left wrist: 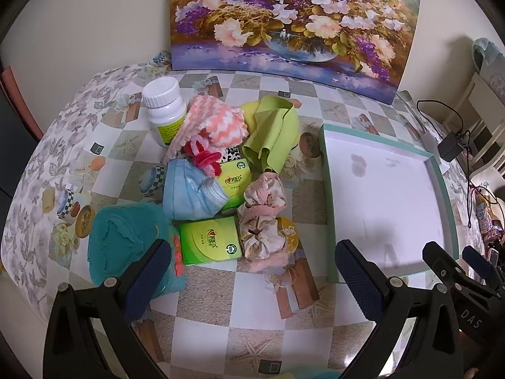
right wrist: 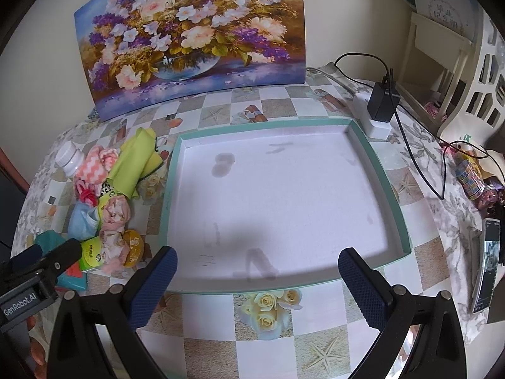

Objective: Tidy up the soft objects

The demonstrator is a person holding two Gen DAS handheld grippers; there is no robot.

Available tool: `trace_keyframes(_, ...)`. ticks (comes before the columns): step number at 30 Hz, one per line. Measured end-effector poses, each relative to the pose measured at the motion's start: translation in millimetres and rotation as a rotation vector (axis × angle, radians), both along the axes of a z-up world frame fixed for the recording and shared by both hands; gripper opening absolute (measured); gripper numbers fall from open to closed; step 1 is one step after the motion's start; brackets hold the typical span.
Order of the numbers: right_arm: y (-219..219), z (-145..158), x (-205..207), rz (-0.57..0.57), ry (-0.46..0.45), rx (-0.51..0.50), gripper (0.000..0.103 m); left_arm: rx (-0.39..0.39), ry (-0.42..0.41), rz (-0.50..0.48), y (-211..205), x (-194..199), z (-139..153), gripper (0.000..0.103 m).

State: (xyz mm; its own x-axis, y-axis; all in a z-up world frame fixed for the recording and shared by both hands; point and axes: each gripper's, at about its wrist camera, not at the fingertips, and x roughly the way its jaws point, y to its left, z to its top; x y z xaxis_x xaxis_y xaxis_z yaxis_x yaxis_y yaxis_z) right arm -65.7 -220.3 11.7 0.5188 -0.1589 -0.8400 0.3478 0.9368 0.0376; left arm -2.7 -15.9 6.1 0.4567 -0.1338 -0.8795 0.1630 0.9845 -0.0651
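A heap of soft things lies on the table in the left wrist view: a floral pink scrunchie (left wrist: 263,218), a blue face mask (left wrist: 189,191), a teal cloth (left wrist: 126,240), a pink-and-white knitted cloth (left wrist: 214,120) and a lime green cloth (left wrist: 271,132). A shallow teal-rimmed white tray (left wrist: 331,189) lies to the right, holding nothing; it also fills the right wrist view (right wrist: 375,158). My left gripper (left wrist: 252,271) is open and empty, just short of the heap. My right gripper (right wrist: 257,274) is open and empty over the tray's near edge.
Green tissue packs (left wrist: 211,240), a white pill bottle (left wrist: 164,107), a yellow tin (left wrist: 287,232) and a red clip (left wrist: 205,158) sit in the heap. A flower painting (right wrist: 189,38) leans on the wall. A charger (right wrist: 383,101), cables and a phone (right wrist: 487,262) lie right.
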Motion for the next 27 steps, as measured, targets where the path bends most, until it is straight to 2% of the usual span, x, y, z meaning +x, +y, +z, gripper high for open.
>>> trace_keyframes(6, 1, 7, 1, 0.006, -0.02, -0.002, 0.103, -0.028, 0.02, 0.004, 5, 8, 6, 0.103)
trace_keyframes(11, 8, 28, 12, 0.034, -0.072, 0.005, 0.103, -0.057, 0.028, 0.021, 11, 28, 21, 0.103)
trace_keyframes(16, 19, 41, 35, 0.091, -0.076, 0.027, 0.103, -0.052, 0.031, 0.039, 19, 55, 30, 0.103)
trace_keyframes(20, 31, 44, 56, 0.126, -0.055, 0.053, 0.103, -0.06, 0.046, 0.047, 32, 74, 29, 0.103)
trace_keyframes(27, 46, 42, 87, 0.165, -0.039, 0.128, 0.103, -0.094, 0.131, 0.076, 64, 102, 17, 0.103)
